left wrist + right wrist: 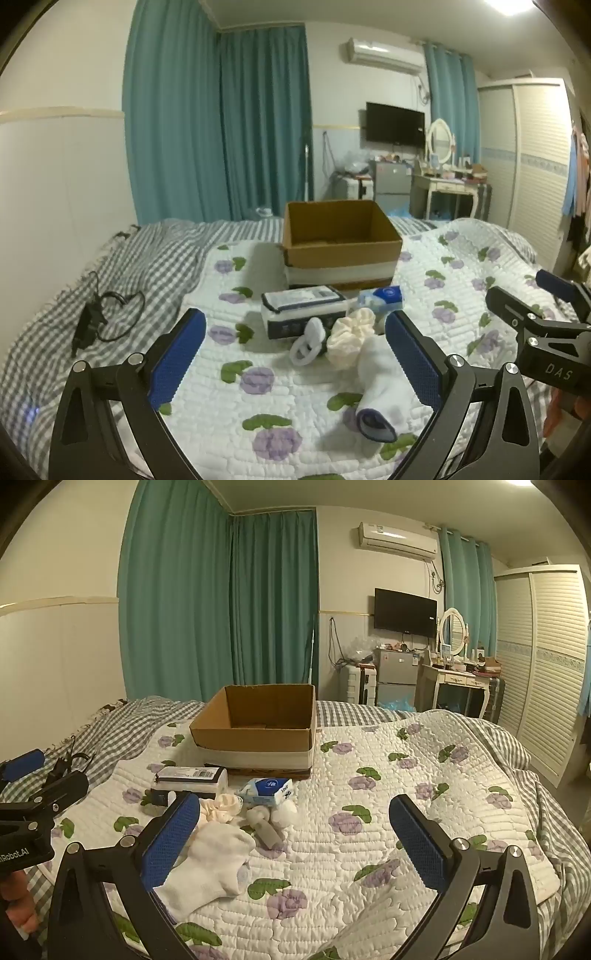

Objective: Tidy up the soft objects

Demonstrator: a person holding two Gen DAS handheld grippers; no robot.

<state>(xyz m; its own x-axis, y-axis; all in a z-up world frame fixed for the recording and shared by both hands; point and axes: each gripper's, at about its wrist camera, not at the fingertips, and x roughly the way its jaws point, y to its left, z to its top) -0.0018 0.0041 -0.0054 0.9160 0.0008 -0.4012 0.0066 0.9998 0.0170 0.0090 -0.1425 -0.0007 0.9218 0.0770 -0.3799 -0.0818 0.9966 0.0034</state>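
on the floral quilt (303, 424), a white sock (380, 384), a cream scrunchie (349, 338), a wipes pack (303, 308) and a blue tissue pack (382, 297) lie clustered just in front of the open cardboard box (341, 240). left gripper (295, 354) hovers over them, fingers wide apart, holding nothing. right gripper (295, 834) hangs just right of the sock, fingers also spread and empty.

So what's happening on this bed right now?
A person holds two grippers over a quilted bed. The left gripper and right gripper both have open jaws and hold nothing. White socks, a cream scrunchie and tissue packs lie before an open cardboard box; nothing soft is visibly inside it.
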